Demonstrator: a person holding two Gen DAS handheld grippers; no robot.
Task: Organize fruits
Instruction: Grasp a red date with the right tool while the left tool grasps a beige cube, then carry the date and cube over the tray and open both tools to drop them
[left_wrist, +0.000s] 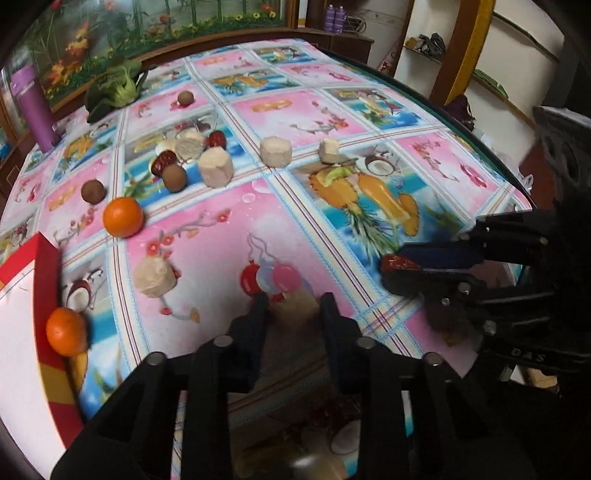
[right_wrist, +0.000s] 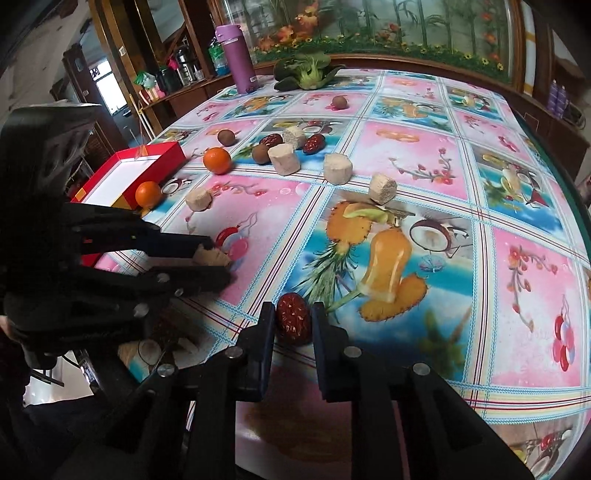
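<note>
Box (right_wrist: 147, 162) sits far-left on table (right_wrist: 406, 155), nearer left gripper (left_wrist: 293, 308), closed on pale chunk (right_wrist: 210, 255). Right gripper (right_wrist: 293, 317) pinches red date (right_wrist: 293, 319), long axis along fingers; box lies left and ahead of both.

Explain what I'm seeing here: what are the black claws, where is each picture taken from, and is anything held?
Each picture comes from a camera on a hand-held two-finger tool, looking along its fingers. The left tool is closed on a beige chunk; the right tool is closed on a red date. Each tool also shows in the other's view. On the fruit-print tablecloth lie two oranges, brown round fruits, more beige chunks and dates, a leafy vegetable, a purple bottle and a red box.
</note>
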